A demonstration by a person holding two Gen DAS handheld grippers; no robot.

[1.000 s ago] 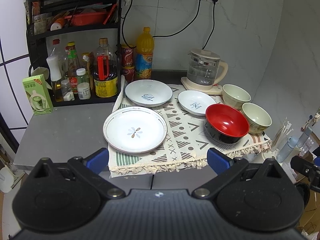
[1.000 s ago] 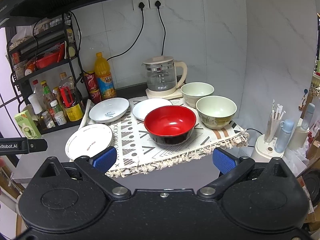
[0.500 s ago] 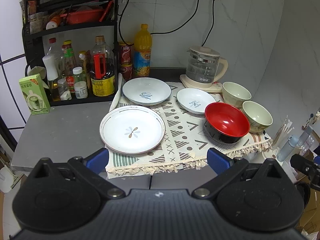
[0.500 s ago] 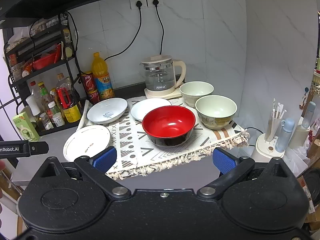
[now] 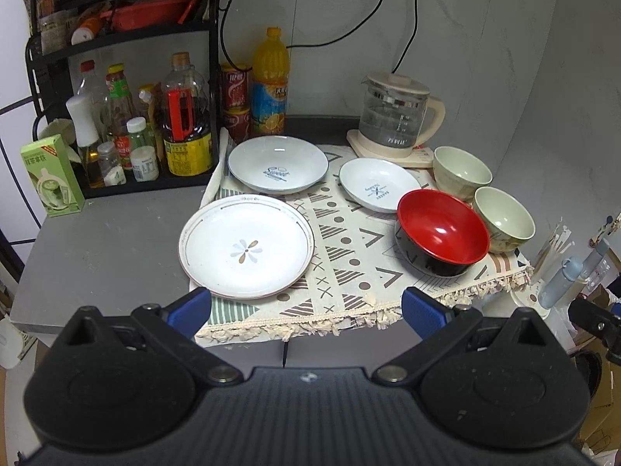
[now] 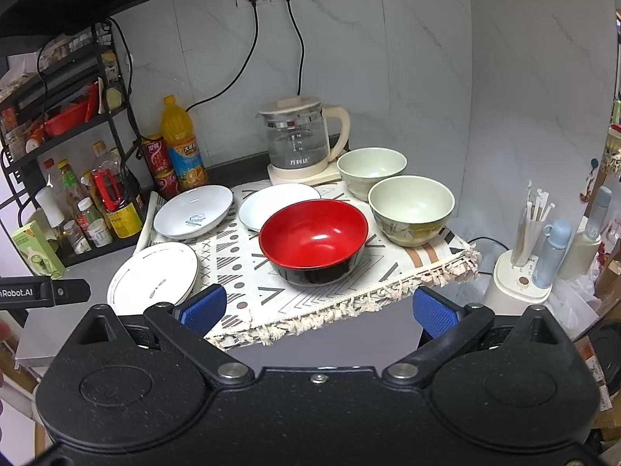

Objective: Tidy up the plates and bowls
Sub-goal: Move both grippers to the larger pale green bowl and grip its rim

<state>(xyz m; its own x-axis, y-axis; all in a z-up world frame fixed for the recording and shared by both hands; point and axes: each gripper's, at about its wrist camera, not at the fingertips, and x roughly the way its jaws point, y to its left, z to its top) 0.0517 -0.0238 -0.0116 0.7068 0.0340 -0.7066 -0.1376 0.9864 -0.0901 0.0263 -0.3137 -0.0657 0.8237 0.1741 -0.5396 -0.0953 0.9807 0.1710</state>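
Note:
On a patterned cloth (image 5: 349, 256) lie three white plates: a large flower plate (image 5: 246, 246) (image 6: 153, 273) at the front left, a deeper one (image 5: 277, 163) (image 6: 193, 209) behind it, a small one (image 5: 378, 183) (image 6: 271, 204) to its right. A red bowl with a black outside (image 5: 442, 229) (image 6: 313, 239) stands at the front right, two pale green bowls (image 5: 502, 217) (image 5: 462, 165) (image 6: 410, 207) (image 6: 372, 165) beyond it. My left gripper (image 5: 306, 310) hangs open before the cloth's front edge, near the flower plate. My right gripper (image 6: 318, 308) is open, just short of the red bowl.
A glass kettle (image 5: 396, 116) stands at the back on its base. A black rack (image 5: 116, 77) with bottles and cans fills the back left, a green carton (image 5: 52, 176) beside it. Right of the counter stand a straw holder and a blue bottle (image 6: 551, 252).
Both grippers have drawn closer to the counter; the dishes appear larger and lower in view. Nothing on the cloth has moved.

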